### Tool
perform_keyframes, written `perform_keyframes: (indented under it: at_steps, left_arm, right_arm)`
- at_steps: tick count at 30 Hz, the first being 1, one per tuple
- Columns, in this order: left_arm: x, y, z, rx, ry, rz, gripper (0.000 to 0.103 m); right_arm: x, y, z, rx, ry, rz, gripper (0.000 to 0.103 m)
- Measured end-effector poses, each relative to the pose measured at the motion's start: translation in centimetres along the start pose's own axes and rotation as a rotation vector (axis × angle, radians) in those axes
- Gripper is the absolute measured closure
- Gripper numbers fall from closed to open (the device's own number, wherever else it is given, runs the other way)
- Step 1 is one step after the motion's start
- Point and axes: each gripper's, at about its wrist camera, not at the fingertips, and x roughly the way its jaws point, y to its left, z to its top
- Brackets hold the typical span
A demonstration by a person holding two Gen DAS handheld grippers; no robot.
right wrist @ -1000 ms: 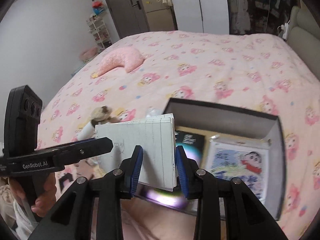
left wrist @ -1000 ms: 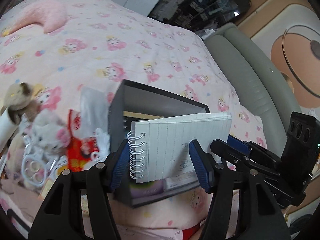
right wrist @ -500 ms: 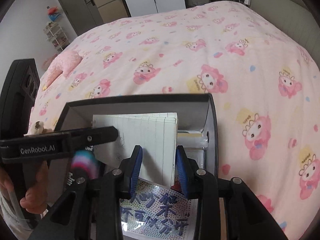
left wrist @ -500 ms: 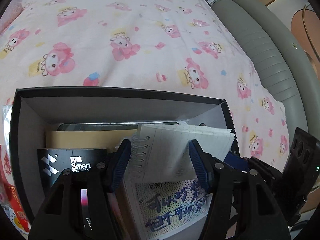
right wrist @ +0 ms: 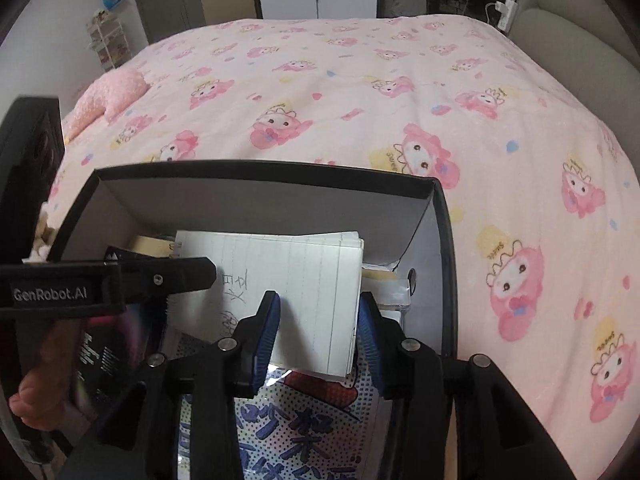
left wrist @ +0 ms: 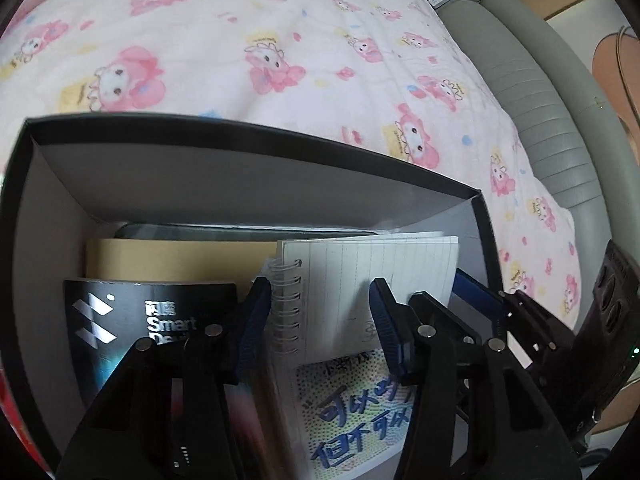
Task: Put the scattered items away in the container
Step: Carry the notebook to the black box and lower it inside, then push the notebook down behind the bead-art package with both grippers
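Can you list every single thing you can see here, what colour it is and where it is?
box: one, black outside, grey inside, on the bed.
spiral notepad: one, white lined, inside the box, between both tools' fingers.
black booklet: one, black with silver print, left in the box.
tan folder: one, tan, behind the booklet.
dotted card: one, white with blue lettering, under the notepad.
bedspread: one, pink with cartoon figures, under the box.
pink cushion: one, far left on the bed.
headboard: one, grey-green, right side.
left tool: black with blue pads, open.
right tool: black with blue pads, open.
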Motion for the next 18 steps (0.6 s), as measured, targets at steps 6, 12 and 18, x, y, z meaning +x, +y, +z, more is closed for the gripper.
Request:
perform_keyframes:
  at_steps: [6, 12, 18]
  left_arm:
    - [-1.6, 1.1, 0.1, -0.04, -0.052, 0.029, 0.051]
    - [-0.2, 1.1, 0.2, -0.057, -0.009, 0.036, 0.056]
    - [1.7, -0.4, 1.8, -0.017, 0.048, -0.107, 0.056]
  right_arm:
    - [-1.7, -0.5, -0.3, 0.037, -0.072, 0.012, 0.063]
    - [-1.1, 0.8, -0.9, 0.036, 0.015, 0.15, 0.065]
    - [0.8, -0.4, 0.0, 0.145, 0.076, 0.156, 0.065]
